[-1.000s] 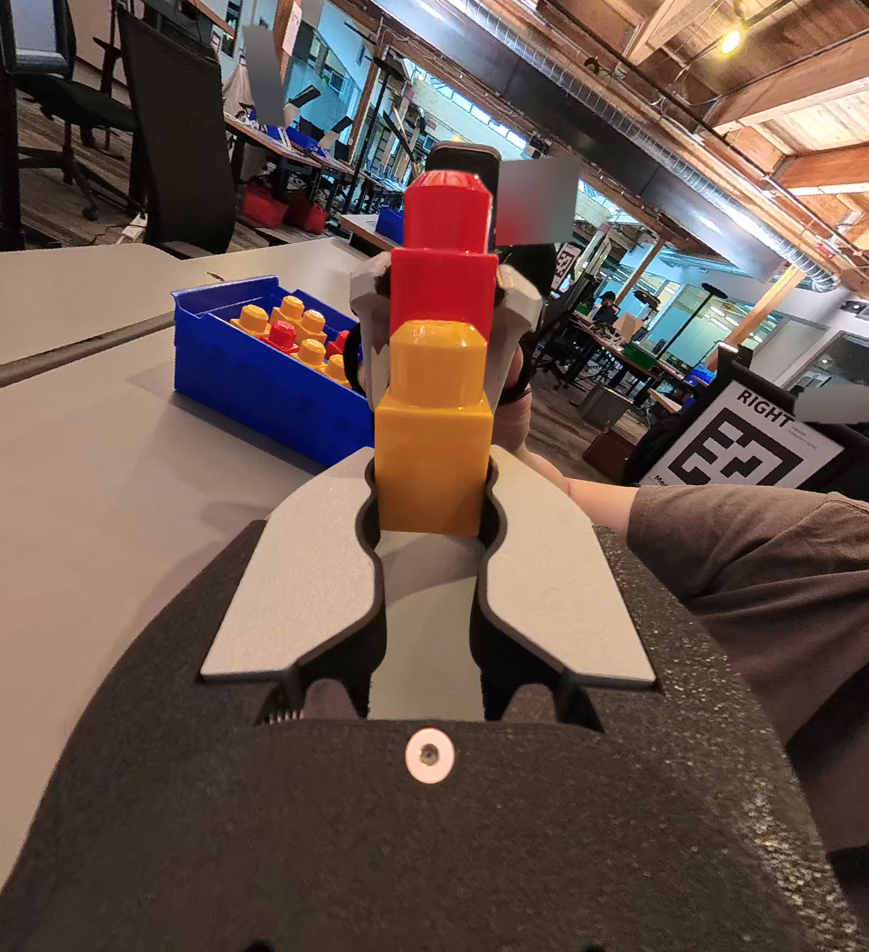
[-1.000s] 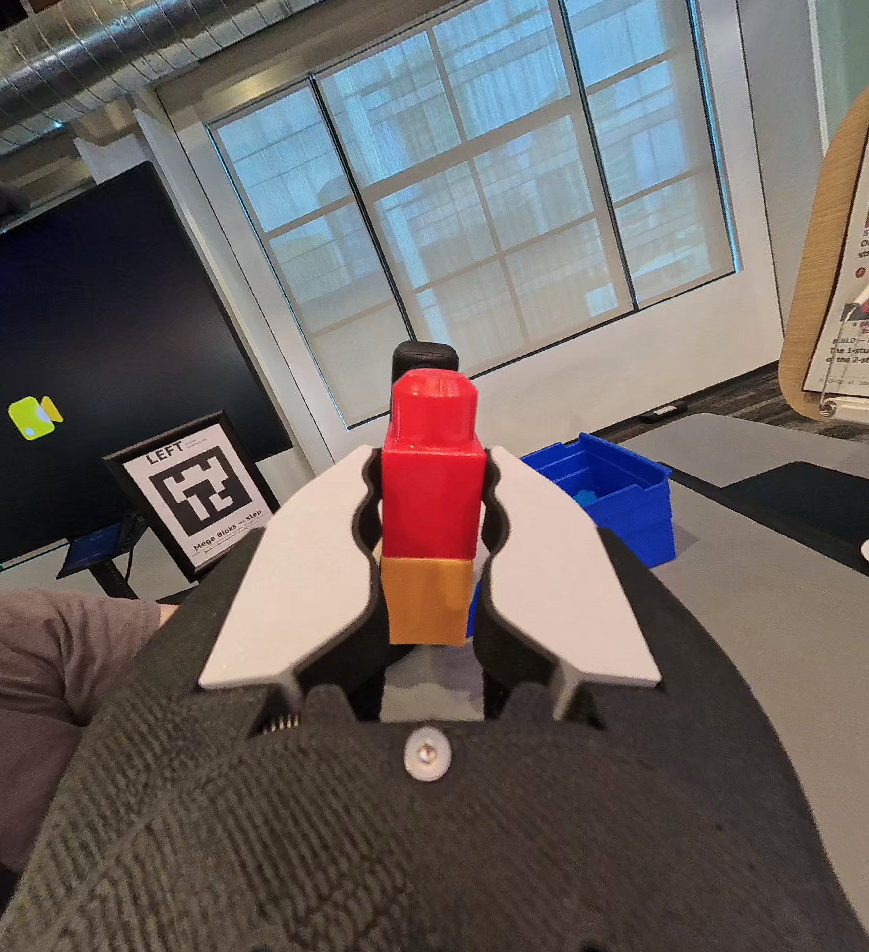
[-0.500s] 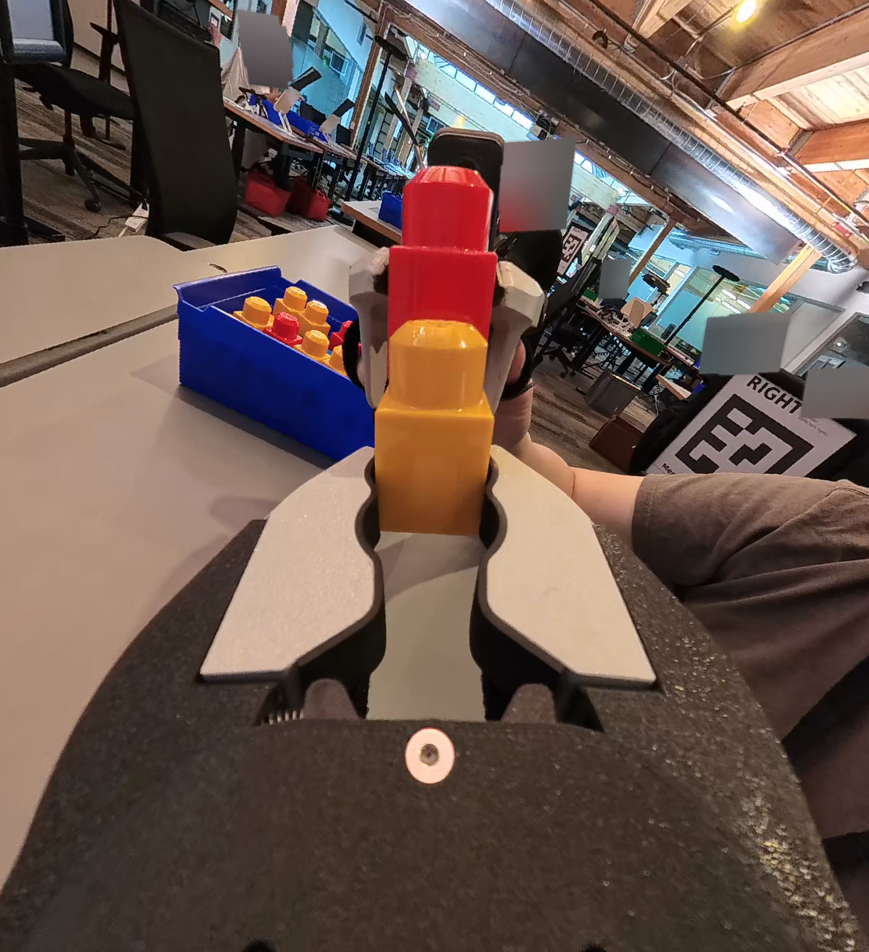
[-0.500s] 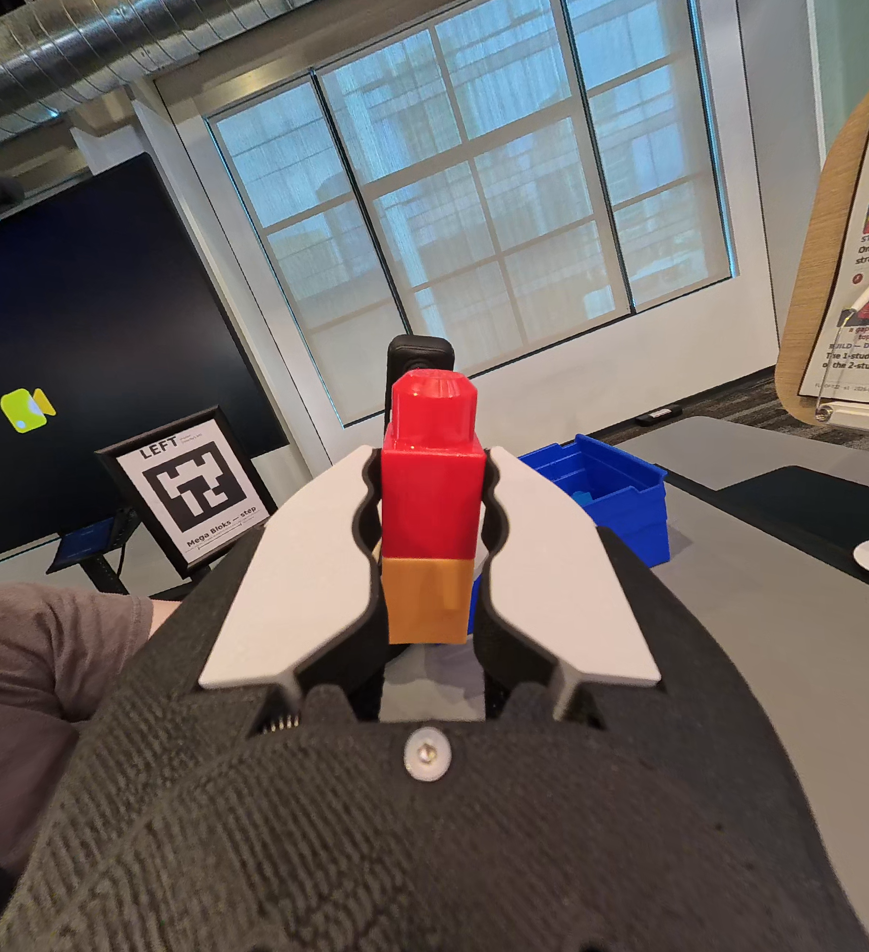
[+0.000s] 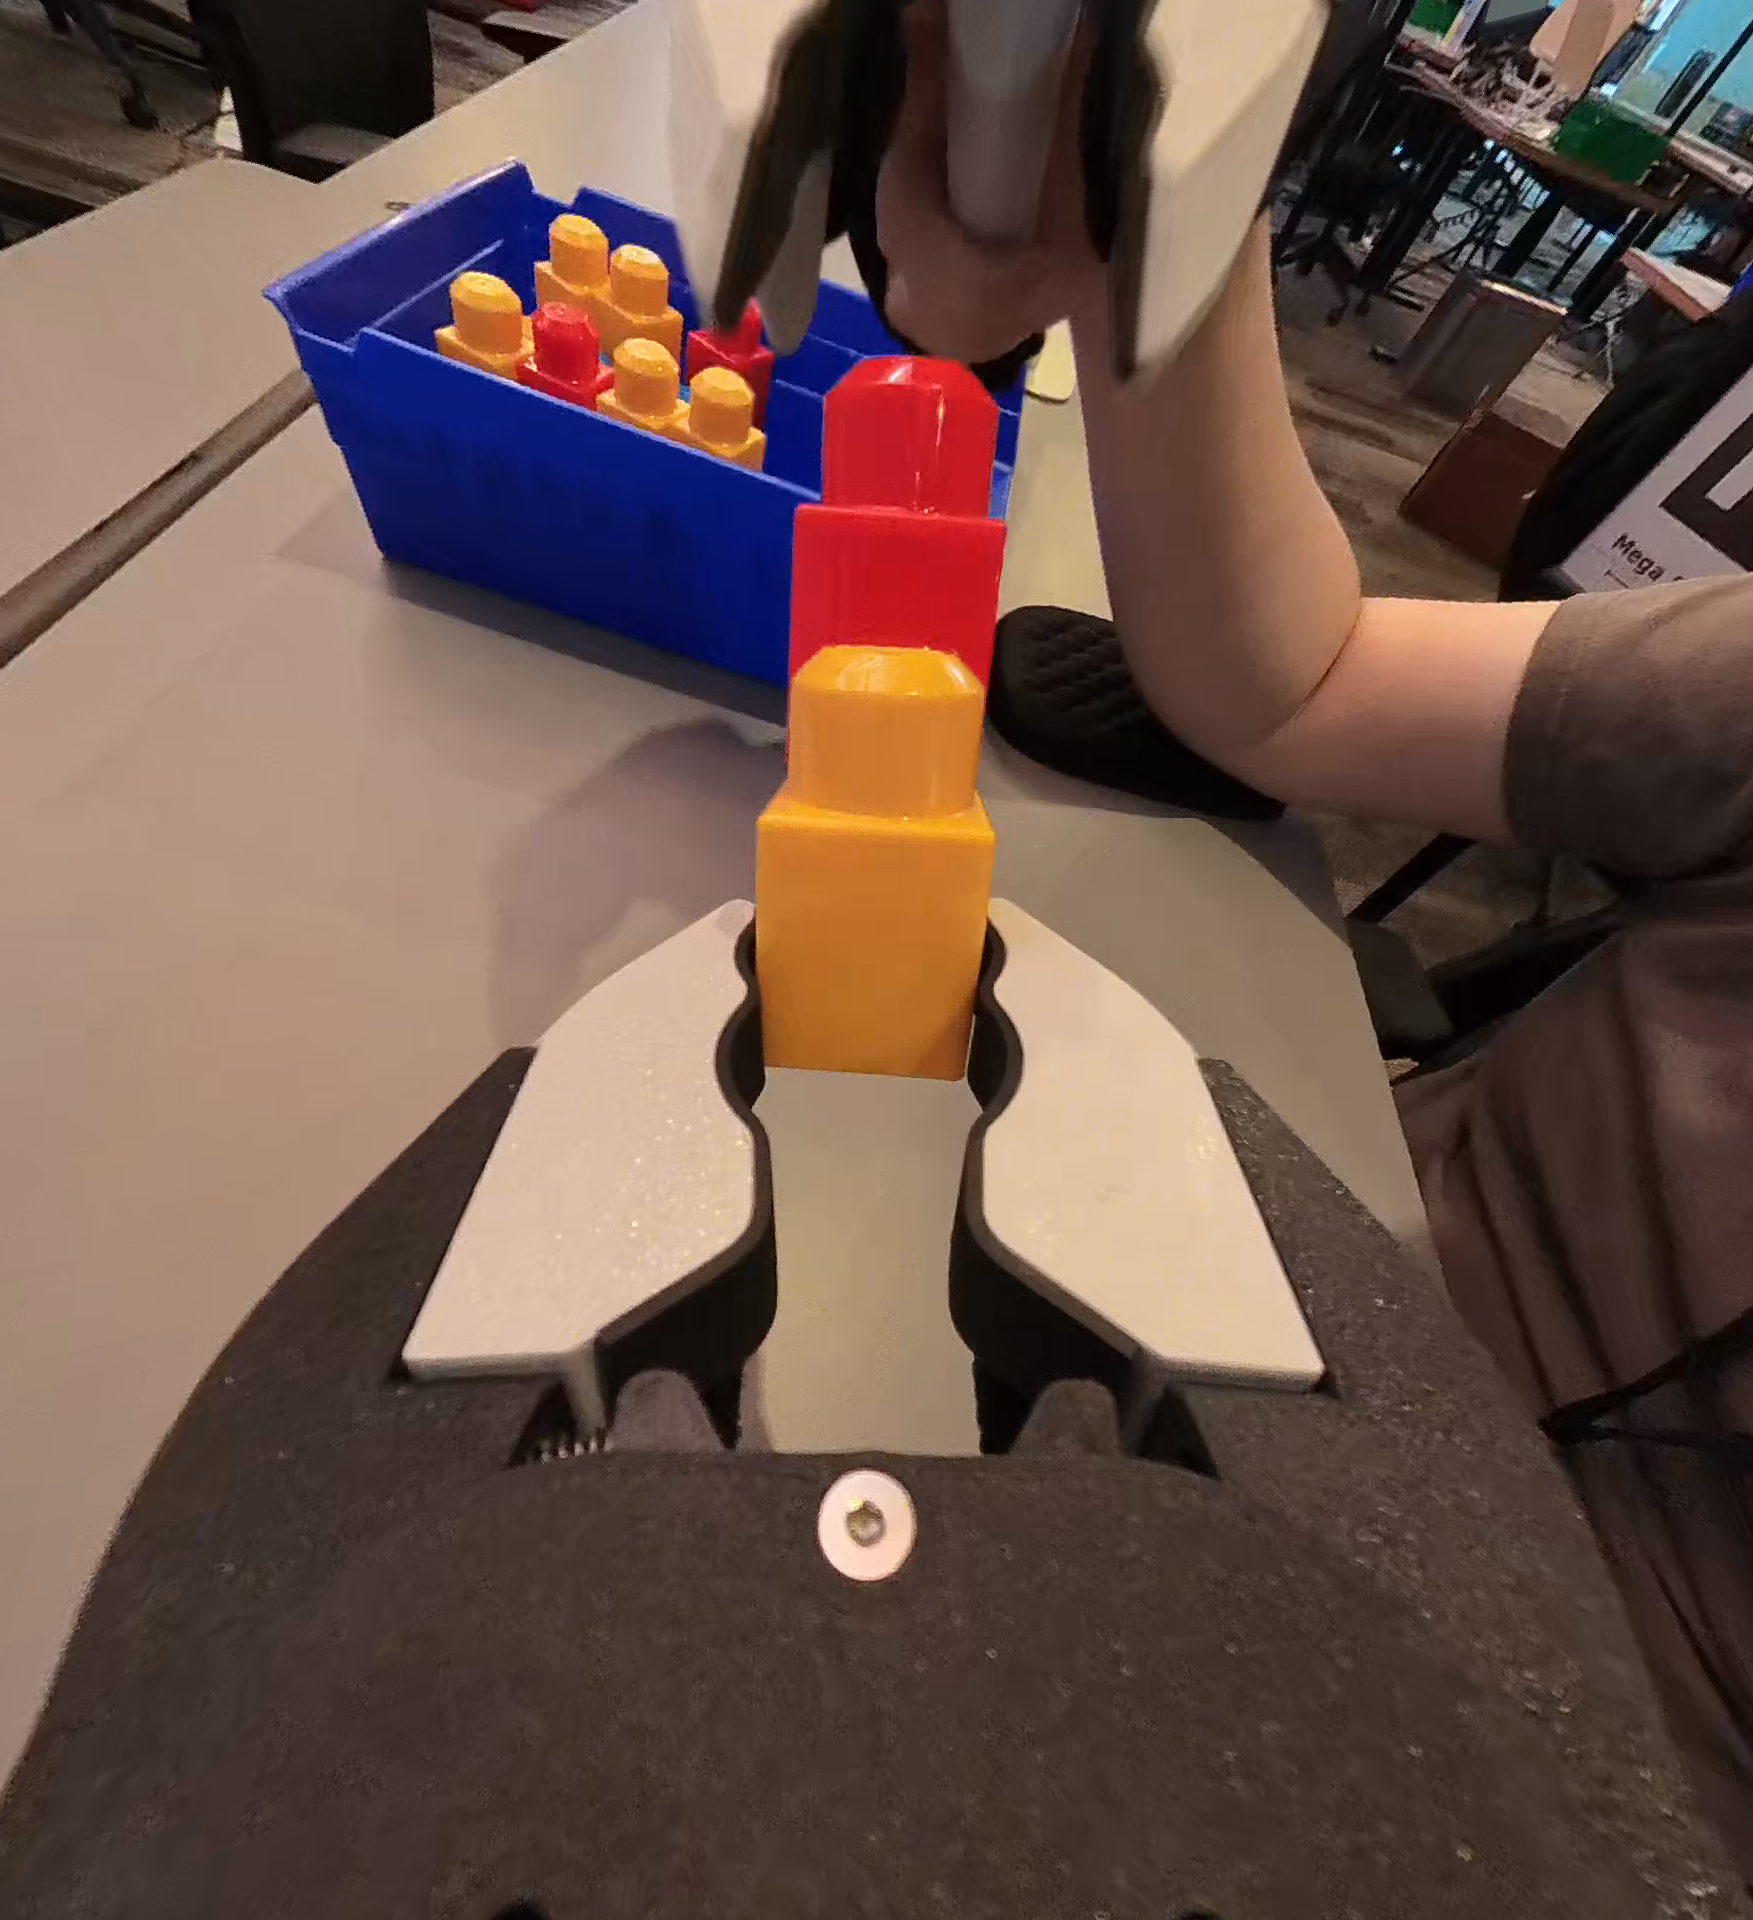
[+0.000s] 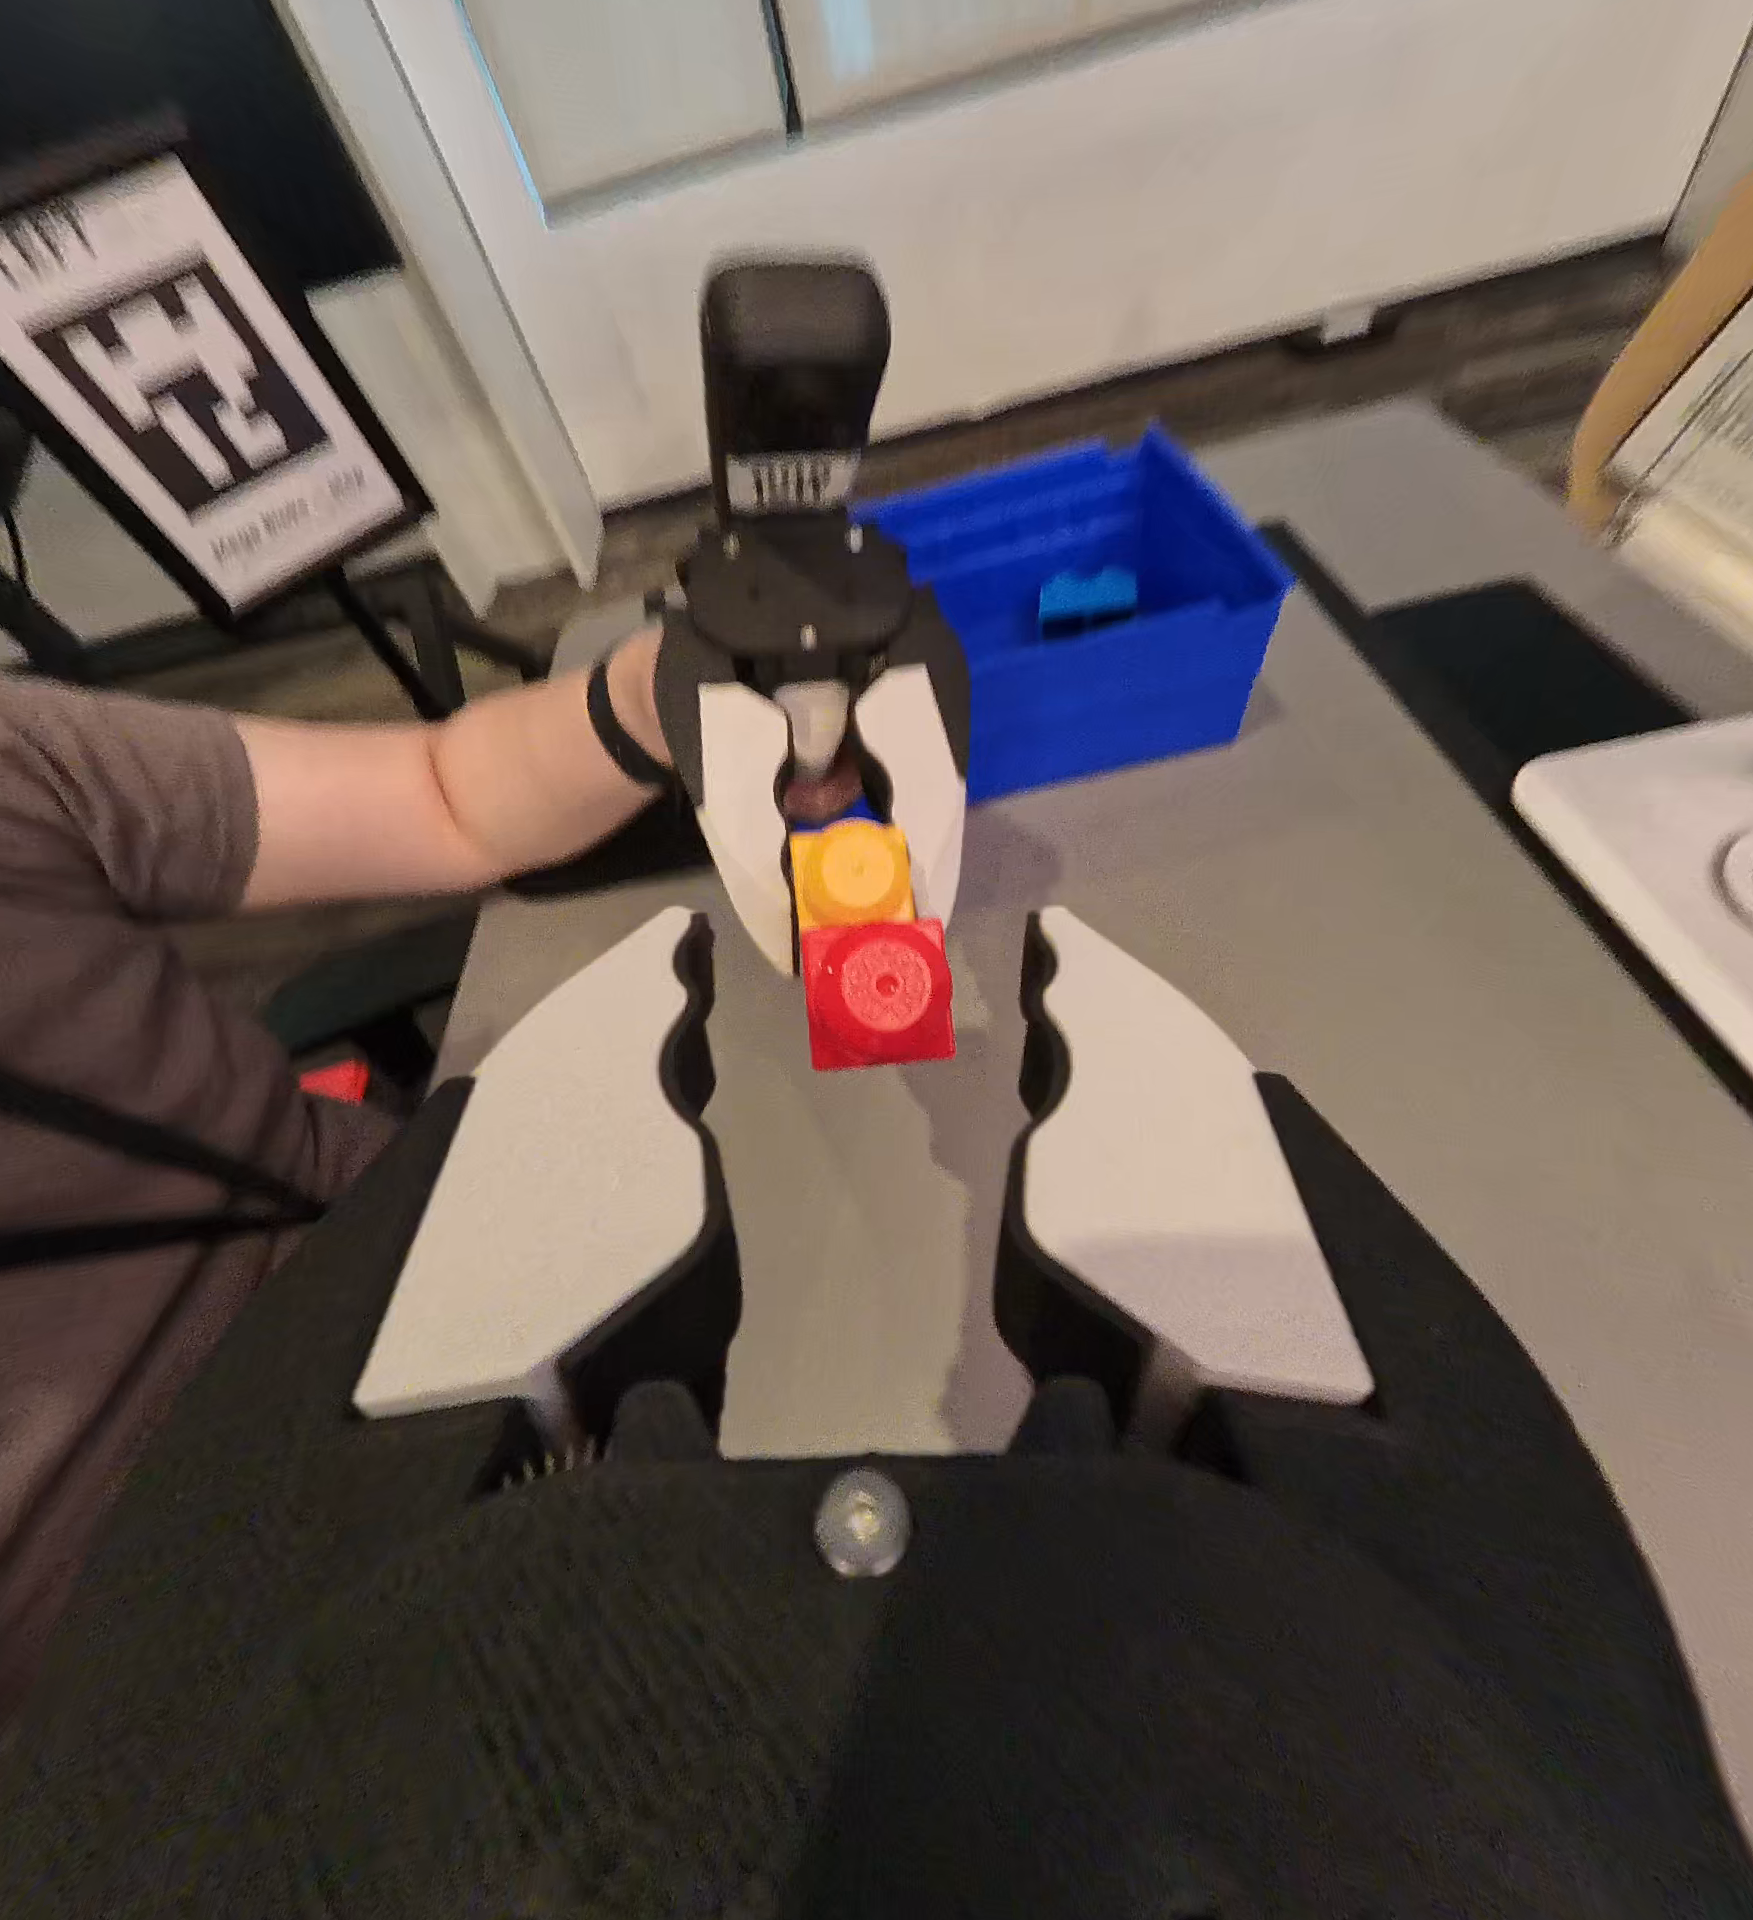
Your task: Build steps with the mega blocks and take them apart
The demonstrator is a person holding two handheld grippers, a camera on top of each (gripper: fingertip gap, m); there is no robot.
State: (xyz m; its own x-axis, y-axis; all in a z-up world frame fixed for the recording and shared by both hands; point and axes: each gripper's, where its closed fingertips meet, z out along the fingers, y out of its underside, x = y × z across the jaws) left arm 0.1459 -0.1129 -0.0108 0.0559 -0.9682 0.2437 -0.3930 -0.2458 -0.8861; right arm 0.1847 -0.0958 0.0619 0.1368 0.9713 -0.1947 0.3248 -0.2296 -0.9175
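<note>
build: step looks done — red block [image 5: 898, 582] stands a level above the orange block [image 5: 872, 914] | left gripper [image 5: 867, 997] pinching orange block over the table [image 5: 228, 831] | right gripper [image 6: 856, 997] spread, above, empty | left: take-apart, return to bin [image 5: 560, 499]

An open-plan lab or office workspace. In the left wrist view, at 1 o'clock, long work tables [image 5: 1578, 156] crowded with gear stretch away over a wood-plank floor, and a dark office chair [image 5: 321, 73] stands at 11 o'clock. In the right wrist view, a fiducial-marker sign on a stand [image 6: 165, 384] sits at 10 o'clock beside a white-framed window wall [image 6: 955, 208] at 12.
</note>
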